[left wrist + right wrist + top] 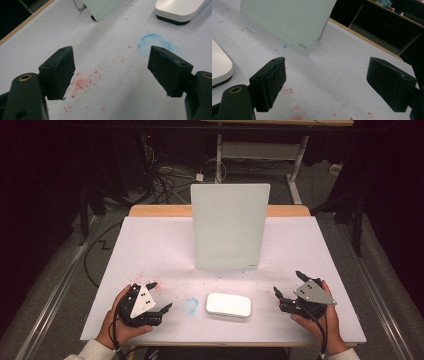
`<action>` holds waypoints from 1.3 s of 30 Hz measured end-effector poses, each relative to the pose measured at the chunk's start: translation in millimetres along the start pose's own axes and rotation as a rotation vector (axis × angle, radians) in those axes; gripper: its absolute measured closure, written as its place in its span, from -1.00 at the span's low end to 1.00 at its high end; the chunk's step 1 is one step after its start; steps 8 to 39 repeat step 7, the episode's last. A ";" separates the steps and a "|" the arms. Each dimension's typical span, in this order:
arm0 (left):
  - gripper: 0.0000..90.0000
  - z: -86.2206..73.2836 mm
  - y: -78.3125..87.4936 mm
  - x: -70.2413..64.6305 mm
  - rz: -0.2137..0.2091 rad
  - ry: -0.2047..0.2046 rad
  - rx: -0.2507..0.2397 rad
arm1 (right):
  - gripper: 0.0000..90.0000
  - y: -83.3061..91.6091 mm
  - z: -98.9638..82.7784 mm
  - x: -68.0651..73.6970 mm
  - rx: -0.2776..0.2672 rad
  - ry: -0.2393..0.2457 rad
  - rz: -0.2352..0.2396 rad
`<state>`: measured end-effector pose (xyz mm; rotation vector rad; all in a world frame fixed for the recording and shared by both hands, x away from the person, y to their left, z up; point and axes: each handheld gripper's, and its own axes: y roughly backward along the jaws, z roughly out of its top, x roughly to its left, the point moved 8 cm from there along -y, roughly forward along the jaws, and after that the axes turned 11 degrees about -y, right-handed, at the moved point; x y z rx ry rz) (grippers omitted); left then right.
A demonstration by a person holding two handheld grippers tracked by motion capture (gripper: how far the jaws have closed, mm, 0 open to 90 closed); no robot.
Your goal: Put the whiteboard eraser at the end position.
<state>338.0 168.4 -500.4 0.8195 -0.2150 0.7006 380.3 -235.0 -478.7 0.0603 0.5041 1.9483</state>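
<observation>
A pale upright whiteboard panel [229, 226] stands at the middle back of the white table [150, 250]. In front of it lies a white rounded block with a dark base, an eraser [228, 305]. My left gripper [161, 296] rests near the front left, held by a hand, open with nothing between its jaws. My right gripper [288, 284] sits at the front right, also open and empty. In the left gripper view the eraser [178, 10] lies ahead to the right, beyond a blue ring mark [154, 44]. The right gripper view has the panel [287, 22] ahead and the eraser [219, 67] at left.
Red chalk-like specks [80, 83] dot the table by the left gripper. A blue smudge ring [191, 305] lies left of the eraser. The table's wooden back edge [160, 210] shows behind the panel. Cables [165, 177] and a desk frame [260, 150] stand on the floor beyond.
</observation>
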 end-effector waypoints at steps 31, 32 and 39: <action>-0.53 -0.2 -1.5 0.7 -0.003 -0.001 0.004 | -0.63 -1.9 -1.7 2.1 0.012 0.020 -0.011; -0.53 -0.2 -1.5 0.7 -0.003 -0.001 0.004 | -0.63 -1.9 -1.7 2.1 0.012 0.020 -0.011; -0.53 -0.2 -1.5 0.7 -0.003 -0.001 0.004 | -0.63 -1.9 -1.7 2.1 0.012 0.020 -0.011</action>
